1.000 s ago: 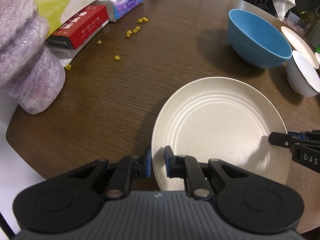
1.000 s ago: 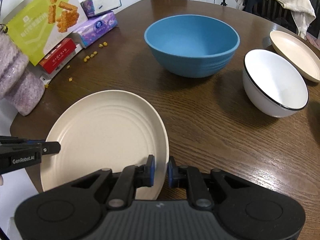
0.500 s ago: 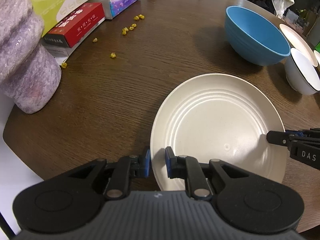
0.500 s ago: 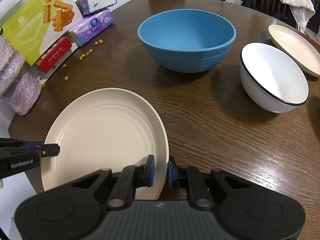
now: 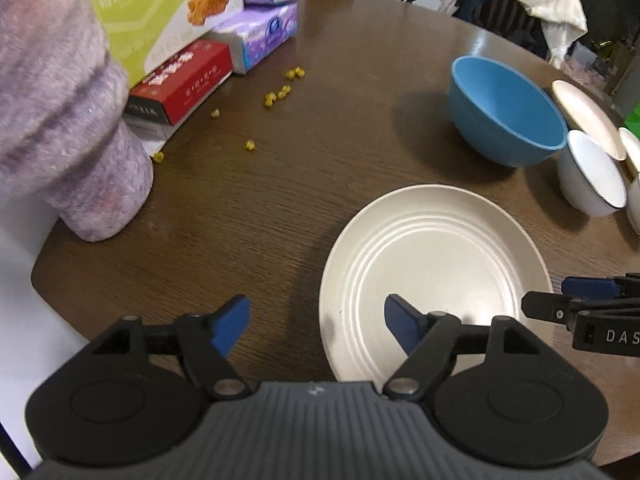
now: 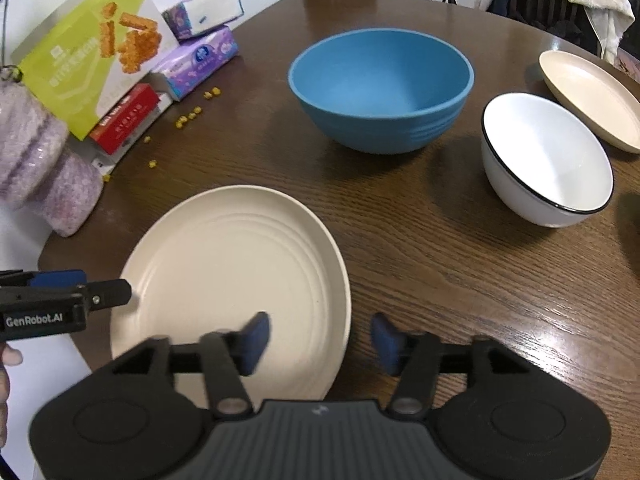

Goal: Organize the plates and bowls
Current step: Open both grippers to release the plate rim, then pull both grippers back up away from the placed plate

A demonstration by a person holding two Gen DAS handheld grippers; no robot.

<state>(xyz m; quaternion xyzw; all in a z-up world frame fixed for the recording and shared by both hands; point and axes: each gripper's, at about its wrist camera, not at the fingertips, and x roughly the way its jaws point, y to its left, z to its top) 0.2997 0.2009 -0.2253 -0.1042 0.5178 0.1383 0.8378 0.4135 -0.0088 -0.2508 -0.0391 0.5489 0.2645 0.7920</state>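
- Our left gripper (image 5: 317,317) has its blue pads spread and still opening; the near-left rim of the cream plate (image 5: 434,276) lies between them, and no pad presses on it.
- Our right gripper (image 6: 320,337) is likewise opening, pads apart on either side of the plate's near-right rim, not pinching it.
- The cream plate sits flat on the dark wooden table (image 6: 420,248), close to the near edge, with both grippers just beside its opposite rims.
- Beyond it stands the blue bowl (image 6: 382,88); to its right a white bowl with a black rim (image 6: 546,160), and further back a second cream plate (image 6: 592,96), possibly tilted against something, though the fisheye view makes that hard to judge.
- Left of the plate, yellow crumbs (image 5: 276,96) are scattered near stacked boxes and tissue packs (image 5: 264,36); a fuzzy purple object (image 5: 76,128) stands at the table edge.
- Risks as we judge them: a pad lifting away could catch the rim and drag the plate towards the near edge; a careless sweep towards the bowls might knock the white one, which sits near the blue bowl.
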